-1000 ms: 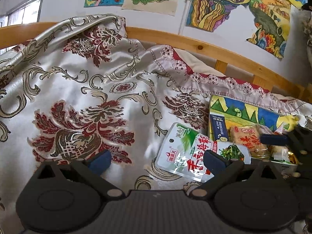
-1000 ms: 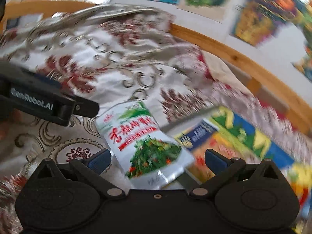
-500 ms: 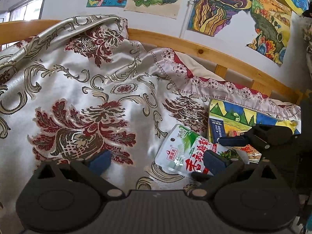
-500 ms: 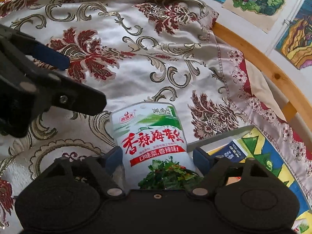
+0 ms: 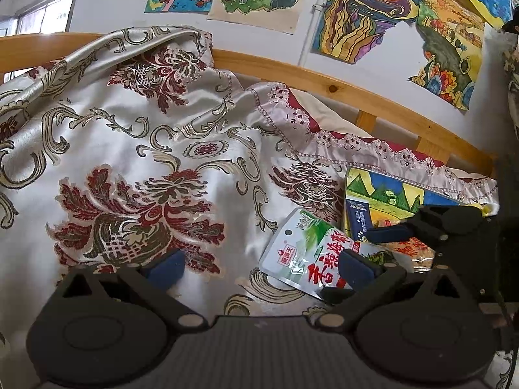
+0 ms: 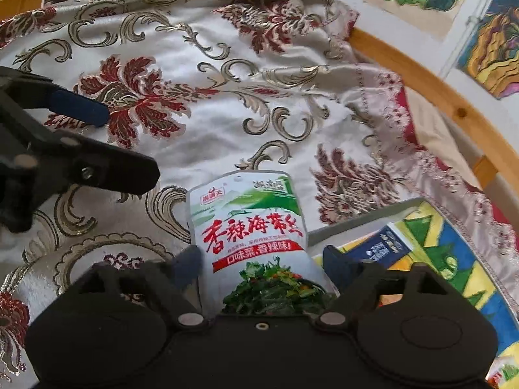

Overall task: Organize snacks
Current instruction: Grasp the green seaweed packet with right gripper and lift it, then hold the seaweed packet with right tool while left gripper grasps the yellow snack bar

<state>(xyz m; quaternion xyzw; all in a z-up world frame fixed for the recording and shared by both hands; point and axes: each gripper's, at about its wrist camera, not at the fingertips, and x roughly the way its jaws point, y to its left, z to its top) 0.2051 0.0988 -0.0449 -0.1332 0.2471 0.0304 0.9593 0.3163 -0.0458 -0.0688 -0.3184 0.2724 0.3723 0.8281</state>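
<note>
The seaweed snack pouch (image 6: 249,236), white and green with red lettering and a picture of shredded greens, is lying on the floral satin bedspread (image 6: 201,97), its lower end against the colourful box (image 6: 431,249). The right gripper (image 6: 259,264) is straddling it, fingers having just widened slightly, not visibly pressing. The left gripper (image 5: 259,264) is hanging released.

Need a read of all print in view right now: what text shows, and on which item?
"香辣海带丝": big red characters on the seaweed snack pouch.
"口味菜, 香辣味!": red banner below them, same pouch.
Red logo and grey characters along the pouch's top: too small to read surely.
Blue carton in the box: white print blurred, unreadable.
Orange packet: red characters, partly hidden, unreadable.
</note>
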